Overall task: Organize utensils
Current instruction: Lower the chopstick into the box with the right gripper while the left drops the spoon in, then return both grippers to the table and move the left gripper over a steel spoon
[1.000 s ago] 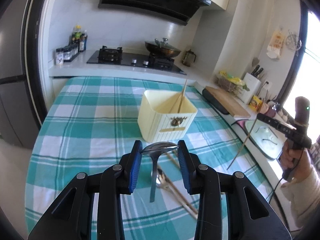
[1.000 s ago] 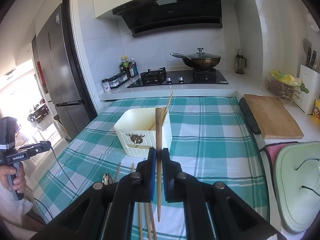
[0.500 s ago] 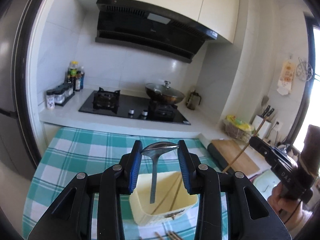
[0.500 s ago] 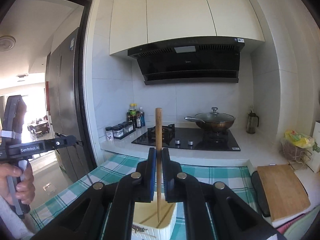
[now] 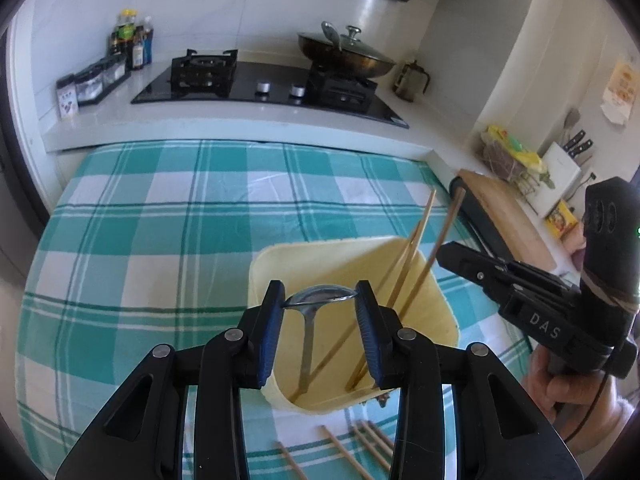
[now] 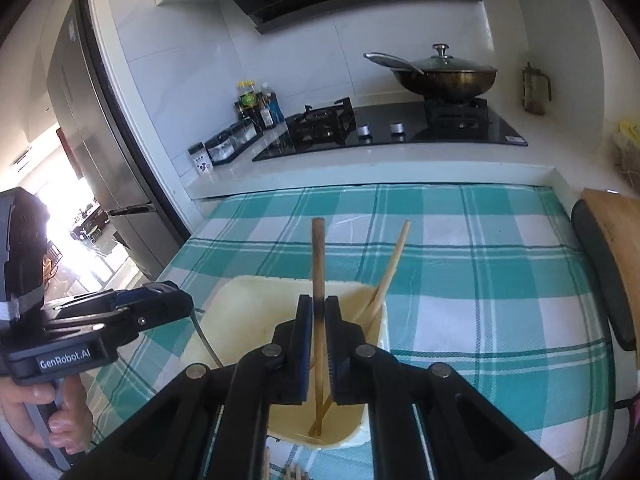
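Both grippers have dropped from facing the range hood to hang over the bin (image 5: 420, 280), each with its utensil now inside the rim. Nearest the onlooker, loose chopsticks (image 5: 360, 454) lie on the checked cloth (image 5: 160, 220) just in front of the bin, so the sorting looks only partly done. Left gripper (image 5: 320, 300) is clamped on the bowl of a spoon (image 5: 306, 344), the bowl pinched edge to edge between the blue pads, so the handle hangs straight down; its long axis is close to vertical and its tip reaches the bin floor or nearly so. Right gripper (image 6: 319, 312) is shut on a single chopstick (image 6: 318, 260) around mid-length, held near upright with its thick end up and its thin end at the bin bottom, apparently so it can be let go to lean with the rest. Two chopsticks (image 5: 416, 232) already in the bin lean against the far right corner, tips pointing up and away. Beyond the cloth sit the hob (image 5: 260, 80) and a lidded wok (image 5: 344, 52).
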### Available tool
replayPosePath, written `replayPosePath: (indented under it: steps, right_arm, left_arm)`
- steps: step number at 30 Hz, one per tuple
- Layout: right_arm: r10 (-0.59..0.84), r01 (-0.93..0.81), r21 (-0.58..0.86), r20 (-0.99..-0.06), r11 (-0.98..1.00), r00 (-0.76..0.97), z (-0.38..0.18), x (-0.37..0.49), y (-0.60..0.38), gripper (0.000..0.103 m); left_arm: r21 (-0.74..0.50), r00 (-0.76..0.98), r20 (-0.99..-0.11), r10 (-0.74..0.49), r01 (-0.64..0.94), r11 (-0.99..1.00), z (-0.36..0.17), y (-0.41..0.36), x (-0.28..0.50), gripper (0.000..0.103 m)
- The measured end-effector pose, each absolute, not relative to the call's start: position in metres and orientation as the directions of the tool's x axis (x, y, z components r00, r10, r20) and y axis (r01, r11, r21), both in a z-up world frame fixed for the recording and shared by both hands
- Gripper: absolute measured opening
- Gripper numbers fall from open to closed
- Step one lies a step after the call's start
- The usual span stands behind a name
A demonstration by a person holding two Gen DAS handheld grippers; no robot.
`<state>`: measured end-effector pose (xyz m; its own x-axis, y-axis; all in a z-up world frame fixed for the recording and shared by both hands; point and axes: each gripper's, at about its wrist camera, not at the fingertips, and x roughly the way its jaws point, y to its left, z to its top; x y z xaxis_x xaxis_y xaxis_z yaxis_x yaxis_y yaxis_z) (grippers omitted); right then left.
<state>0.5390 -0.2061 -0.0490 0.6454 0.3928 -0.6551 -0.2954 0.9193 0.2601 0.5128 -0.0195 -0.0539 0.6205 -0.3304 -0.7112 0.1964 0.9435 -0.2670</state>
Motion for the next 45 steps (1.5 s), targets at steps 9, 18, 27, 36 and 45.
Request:
replayPosePath:
  steps: [9, 18, 27, 36, 45]
  right_arm:
    - [0.384, -0.288, 0.254, -0.633, 0.923, 0.672, -0.041, 0.478, -0.236, 0.039]
    - [0.118, -0.152, 0.027, -0.766, 0.988, 0.632, -0.148, 0.319, -0.317, 0.044]
    - [-0.027, -0.039, -0.063, -0.797, 0.997, 0.603, -0.198, 0.286, -0.332, 0.044]
    - [0.005, -0.034, -0.021, -0.792, 0.999, 0.611, -0.199, 0.287, -0.337, 0.047]
    - [0.006, -0.034, -0.019, -0.791, 0.999, 0.611, -0.199, 0.287, -0.337, 0.047]
  left_arm:
    - [-0.153, 0.601, -0.748, -0.282, 0.257, 0.954, -0.058, 0.012, 0.420, 0.075]
    - [-0.127, 0.574, -0.809, -0.130, 0.045, 0.991, -0.178, 0.065, 0.301, 0.080]
    - [-0.009, 0.602, -0.799, -0.011, 0.006, 1.000, -0.213, 0.046, 0.306, 0.091]
    - [-0.009, 0.588, -0.809, -0.008, 0.001, 1.000, -0.216, 0.047, 0.307, 0.102]
    - [-0.008, 0.589, -0.808, -0.008, 0.002, 1.000, -0.216, 0.047, 0.307, 0.102]
